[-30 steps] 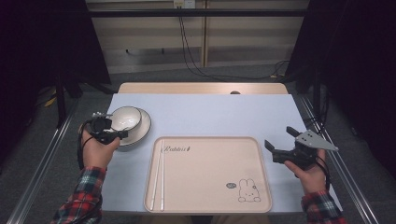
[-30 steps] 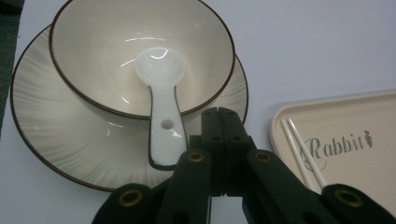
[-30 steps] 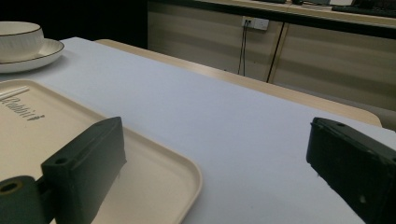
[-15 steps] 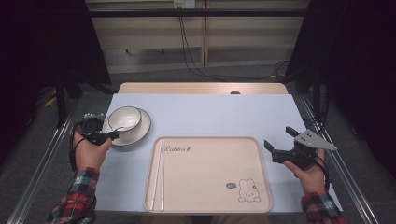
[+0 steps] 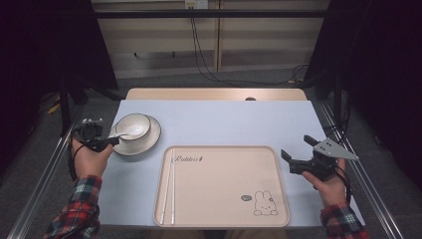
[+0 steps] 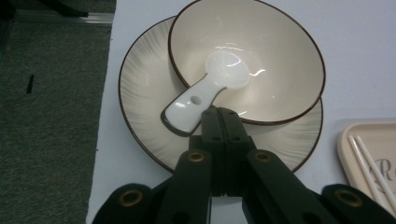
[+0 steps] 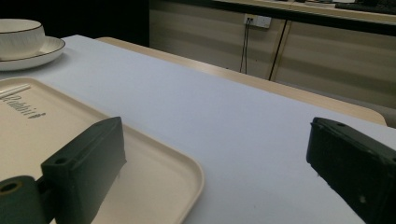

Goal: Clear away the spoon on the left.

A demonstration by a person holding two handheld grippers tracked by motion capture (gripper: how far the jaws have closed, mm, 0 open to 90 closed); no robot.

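Observation:
A cream bowl with a dark rim stands on a matching plate at the table's left. A white ceramic spoon lies in the bowl, its handle over the near rim. My left gripper is shut; its tips sit right beside the spoon's handle, and nothing shows between the jaws. My right gripper is held open beside the right edge of the beige tray, with nothing between its jaws. The bowl and plate also appear far off in the right gripper view.
A pair of white chopsticks lies along the tray's left side, also visible as chopsticks at the tray's edge. The tray bears a rabbit drawing. The light blue table top ends close to the plate's left side.
My left hand and gripper have drawn back to the left, from over the plate to its left edge. The spoon now shows lying in the bowl. The right gripper has stayed put.

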